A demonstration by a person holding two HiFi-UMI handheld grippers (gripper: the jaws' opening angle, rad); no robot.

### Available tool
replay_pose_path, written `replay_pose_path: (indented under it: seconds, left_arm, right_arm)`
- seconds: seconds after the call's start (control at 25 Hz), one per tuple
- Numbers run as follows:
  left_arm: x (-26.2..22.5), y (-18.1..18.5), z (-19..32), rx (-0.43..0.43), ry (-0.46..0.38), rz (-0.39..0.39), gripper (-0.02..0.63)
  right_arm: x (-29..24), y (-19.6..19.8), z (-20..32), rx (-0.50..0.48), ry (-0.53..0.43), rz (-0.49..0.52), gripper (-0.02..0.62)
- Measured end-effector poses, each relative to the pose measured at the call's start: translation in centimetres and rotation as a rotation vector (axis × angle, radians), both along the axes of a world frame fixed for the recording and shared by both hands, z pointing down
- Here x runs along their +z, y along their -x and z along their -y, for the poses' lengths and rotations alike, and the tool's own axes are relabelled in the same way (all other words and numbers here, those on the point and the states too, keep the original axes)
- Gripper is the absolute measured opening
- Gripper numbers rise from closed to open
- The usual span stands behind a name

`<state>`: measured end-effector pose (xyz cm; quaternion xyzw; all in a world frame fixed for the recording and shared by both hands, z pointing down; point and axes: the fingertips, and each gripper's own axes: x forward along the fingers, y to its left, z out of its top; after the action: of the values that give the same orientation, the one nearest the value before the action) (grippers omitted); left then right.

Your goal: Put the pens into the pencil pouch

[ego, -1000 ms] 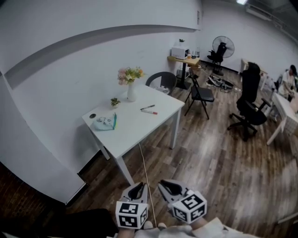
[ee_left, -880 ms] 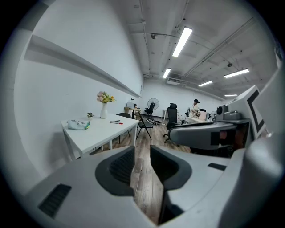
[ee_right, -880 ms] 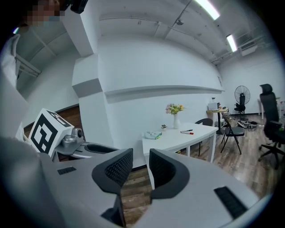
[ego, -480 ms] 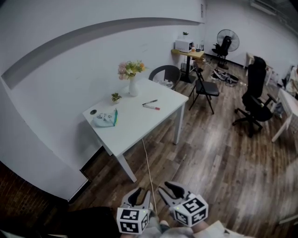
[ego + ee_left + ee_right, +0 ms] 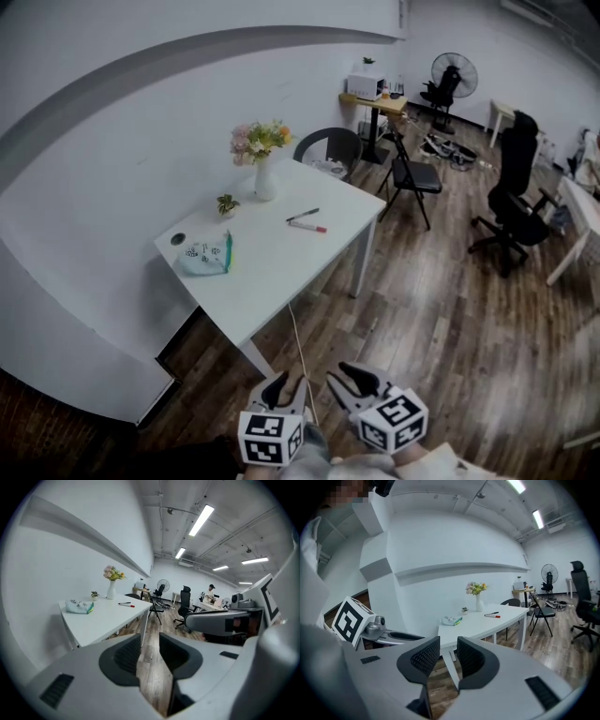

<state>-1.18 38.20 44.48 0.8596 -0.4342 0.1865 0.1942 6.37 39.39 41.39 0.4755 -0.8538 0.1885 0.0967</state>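
White table stands against a white wall on a wood floor in an open office room. A dark chair is behind it, with a folding chair, an office chair and a fan further off. On the table are a vase of flowers, a small plant, and a dark round spot too small to identify. Two pens, a black pen and a red-capped pen, lie just beside each other toward the right end. The pencil pouch lies at the left end, well apart from the pens. The left gripper and right gripper are held low, side by side over the floor, well short of the table and pointing toward it. Each gripper's jaws stand a narrow gap apart with nothing between them.
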Motion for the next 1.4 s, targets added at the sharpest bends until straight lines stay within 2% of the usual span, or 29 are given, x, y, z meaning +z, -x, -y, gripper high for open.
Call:
replay_pose_path:
  seconds: [0.28,0.56,0.96,1.2,1.4]
  left_arm:
    - [-2.0,2.2,9.5,0.025,-0.037,0.001,0.106]
    - [-2.6,4.3,16.3,0.05,-0.062,-0.004,0.106]
    - [-1.3,5.2,19.2,0.067,-0.021,-0.029,0.106]
    - [-0.5,4.9,21.6,0.073,-0.019,-0.005,0.106]
    - [-0.3,5.1,24.9,0.037,-0.011,0.013,0.106]
  right_arm:
    - [-1.8,3.0,9.2,0.004,-0.036,-0.011,0.092]
    - [-2.2,4.6,15.4,0.045,-0.053,-0.022,0.092]
    - [-0.2,5.5,18.6,0.039,0.025,-0.061,0.092]
    - [0.5,5.5,21.1,0.027,0.03,-0.051,0.092]
    - [0.6,5.3,25.4,-0.006,0.026,-0.036,0.092]
